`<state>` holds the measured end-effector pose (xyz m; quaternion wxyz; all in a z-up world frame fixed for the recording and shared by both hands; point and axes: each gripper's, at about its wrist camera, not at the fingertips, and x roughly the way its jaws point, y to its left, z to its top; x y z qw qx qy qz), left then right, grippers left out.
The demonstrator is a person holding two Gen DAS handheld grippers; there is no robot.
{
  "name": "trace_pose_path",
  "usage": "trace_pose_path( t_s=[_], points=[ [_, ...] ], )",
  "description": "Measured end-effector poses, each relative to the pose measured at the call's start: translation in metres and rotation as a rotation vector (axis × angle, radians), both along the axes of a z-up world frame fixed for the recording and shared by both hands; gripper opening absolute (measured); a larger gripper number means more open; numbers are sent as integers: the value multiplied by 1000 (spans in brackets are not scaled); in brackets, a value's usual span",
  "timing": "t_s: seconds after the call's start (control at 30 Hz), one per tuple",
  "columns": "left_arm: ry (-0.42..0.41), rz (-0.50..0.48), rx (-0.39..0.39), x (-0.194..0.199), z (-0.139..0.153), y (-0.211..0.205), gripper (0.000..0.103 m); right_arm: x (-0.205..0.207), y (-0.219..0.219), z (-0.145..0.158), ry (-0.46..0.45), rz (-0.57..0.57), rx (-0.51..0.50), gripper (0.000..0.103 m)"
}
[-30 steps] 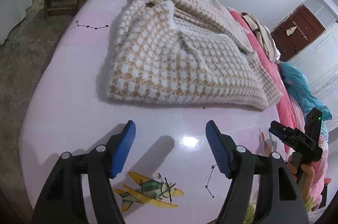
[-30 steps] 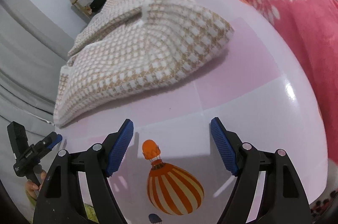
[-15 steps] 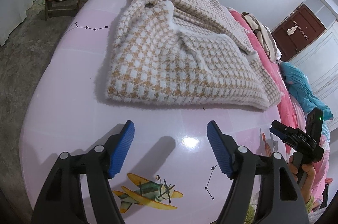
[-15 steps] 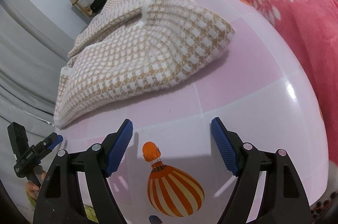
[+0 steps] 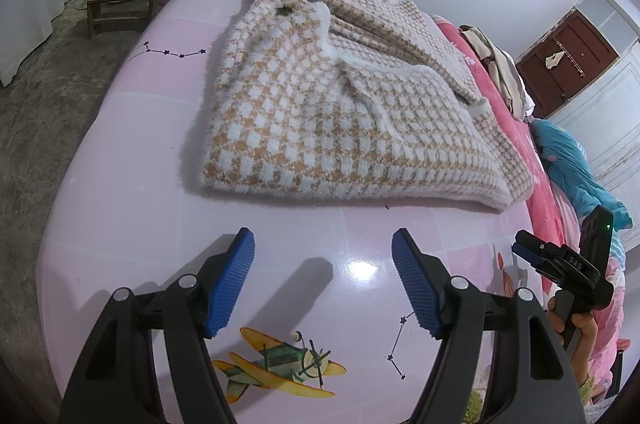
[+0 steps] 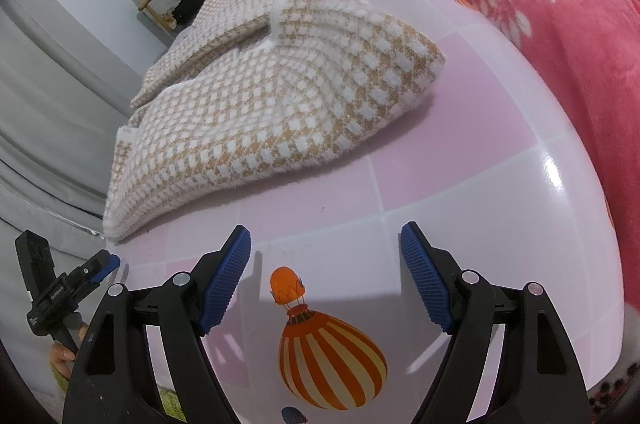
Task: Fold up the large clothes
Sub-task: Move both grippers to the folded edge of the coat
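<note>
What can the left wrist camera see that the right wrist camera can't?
Only the left wrist view shows the yellow-and-green cartoon airplane and the dark red door. Only the right wrist view shows the orange striped hot-air balloon picture. Both show the fuzzy tan-and-white checked sweater on the glossy pink table, and open hand-held grippers.

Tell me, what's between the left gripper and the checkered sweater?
Only bare glossy pink table, seen in the left wrist view: nothing sits between the open left gripper and the sweater.
</note>
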<state>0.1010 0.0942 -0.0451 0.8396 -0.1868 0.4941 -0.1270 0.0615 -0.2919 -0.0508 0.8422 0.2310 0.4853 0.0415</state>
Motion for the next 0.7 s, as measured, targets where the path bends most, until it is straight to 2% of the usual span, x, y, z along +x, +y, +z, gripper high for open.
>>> trace_pose_path(
  t_s=[0.33, 0.5, 0.7],
  points=[
    [-3, 14, -8, -1, 0, 0, 70, -2, -4, 0, -7, 7, 10, 75],
    [-11, 45, -109, -2, -4, 8, 71, -2, -15, -1, -23, -13, 55, 75],
    [-19, 139, -268, 7, -12, 31, 71, 10, -29, -3, -38, -46, 123, 75]
  ],
)
